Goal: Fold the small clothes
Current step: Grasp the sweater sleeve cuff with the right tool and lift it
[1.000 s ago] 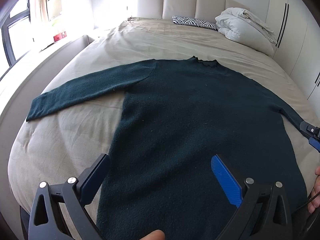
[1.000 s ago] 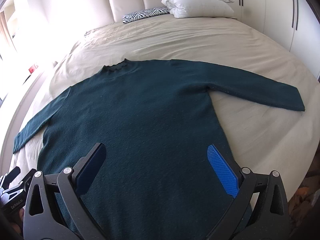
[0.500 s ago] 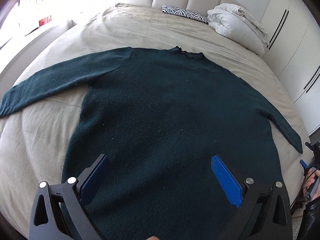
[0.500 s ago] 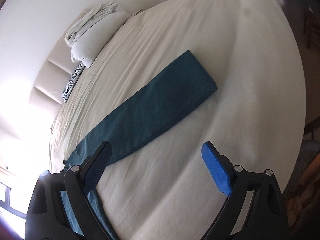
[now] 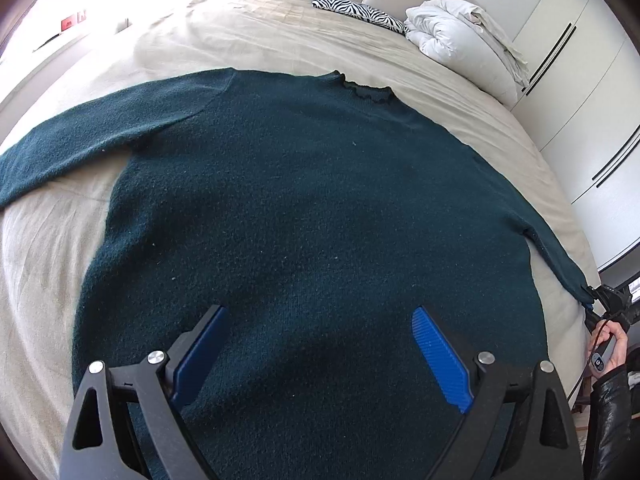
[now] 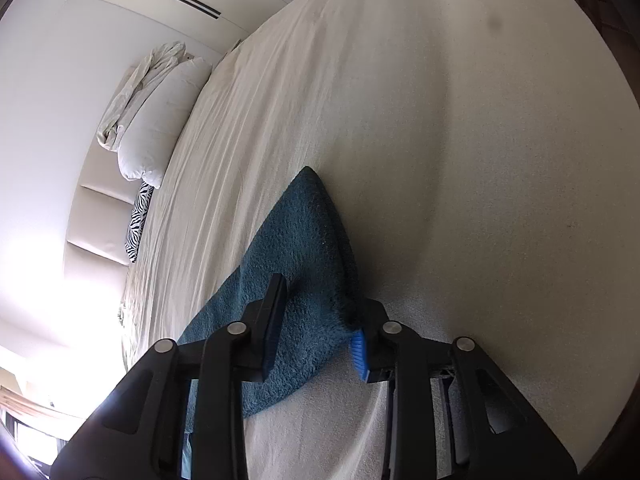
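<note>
A dark teal long-sleeved sweater (image 5: pixel 304 208) lies flat, face down or up I cannot tell, on the beige bed (image 5: pixel 280 36), sleeves spread out. My left gripper (image 5: pixel 320 344) is open and empty, hovering over the sweater's lower body. My right gripper (image 6: pixel 316 320) has its jaws closed on the cuff of the sweater's right sleeve (image 6: pixel 304 236), which bunches between the pads. In the left wrist view the right gripper (image 5: pixel 600 300) shows at the far right, at the sleeve end by the bed's edge.
A white folded duvet (image 5: pixel 460 44) and a zebra-print pillow (image 5: pixel 356 8) lie at the headboard. White wardrobe doors (image 5: pixel 580 92) stand to the right. A window ledge (image 5: pixel 72 28) runs along the left.
My right gripper moved from over the sweater's body to the right sleeve's end and closed on the cuff. My left gripper shifted closer over the body and stayed open.
</note>
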Demonstrator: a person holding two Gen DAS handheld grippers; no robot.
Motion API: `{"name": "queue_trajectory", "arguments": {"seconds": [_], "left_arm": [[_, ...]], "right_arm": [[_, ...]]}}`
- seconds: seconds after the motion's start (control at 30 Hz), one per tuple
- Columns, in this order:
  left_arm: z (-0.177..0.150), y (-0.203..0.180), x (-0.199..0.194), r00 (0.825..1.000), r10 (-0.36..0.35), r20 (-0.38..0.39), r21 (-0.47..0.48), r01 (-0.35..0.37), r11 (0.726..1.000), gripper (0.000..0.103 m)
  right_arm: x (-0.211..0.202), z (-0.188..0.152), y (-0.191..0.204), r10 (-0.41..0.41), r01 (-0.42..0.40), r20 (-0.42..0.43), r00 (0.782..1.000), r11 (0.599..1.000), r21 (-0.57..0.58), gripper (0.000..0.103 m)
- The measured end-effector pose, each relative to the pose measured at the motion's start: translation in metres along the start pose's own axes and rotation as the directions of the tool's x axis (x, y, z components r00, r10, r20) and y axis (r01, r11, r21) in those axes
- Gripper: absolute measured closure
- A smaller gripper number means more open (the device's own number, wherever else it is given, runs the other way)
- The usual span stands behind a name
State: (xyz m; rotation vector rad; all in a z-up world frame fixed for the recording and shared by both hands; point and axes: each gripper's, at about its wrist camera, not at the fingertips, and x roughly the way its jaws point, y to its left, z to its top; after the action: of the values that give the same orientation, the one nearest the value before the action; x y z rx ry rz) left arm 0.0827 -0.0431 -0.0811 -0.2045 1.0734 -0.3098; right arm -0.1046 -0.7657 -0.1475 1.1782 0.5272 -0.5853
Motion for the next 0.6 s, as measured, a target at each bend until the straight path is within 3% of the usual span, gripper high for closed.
{"name": "queue_trajectory", "arguments": {"seconds": [0.1, 0.2, 0.33, 0.43, 0.6], "left_arm": [[0.0, 0.009, -0.003, 1.0, -0.025, 0.011, -0.02, 0.026, 0.999, 0.009], [0.002, 0.017, -0.01, 0.999, -0.045, 0.03, -0.029, 0.046, 0.999, 0.009], [0.004, 0.03, -0.022, 0.996, -0.057, 0.07, -0.042, 0.06, 0.997, 0.009], [0.005, 0.044, -0.03, 0.993, -0.071, 0.098, -0.062, 0.078, 0.995, 0.009], [0.007, 0.07, -0.043, 0.988, -0.079, 0.135, -0.098, 0.093, 0.991, 0.008]], "right_arm": [[0.002, -0.003, 0.023, -0.021, 0.021, 0.005, 1.0, 0.999, -0.032, 0.094], [-0.001, -0.015, 0.062, -0.044, 0.046, 0.022, 0.999, 0.994, -0.099, 0.095], [0.008, -0.037, 0.139, -0.041, 0.046, 0.024, 0.999, 0.96, -0.275, 0.096], [0.022, -0.076, 0.214, -0.021, 0.014, -0.011, 1.0, 0.899, -0.437, 0.096], [0.055, -0.193, 0.336, 0.009, -0.094, -0.125, 0.992, 0.716, -0.691, 0.096]]}}
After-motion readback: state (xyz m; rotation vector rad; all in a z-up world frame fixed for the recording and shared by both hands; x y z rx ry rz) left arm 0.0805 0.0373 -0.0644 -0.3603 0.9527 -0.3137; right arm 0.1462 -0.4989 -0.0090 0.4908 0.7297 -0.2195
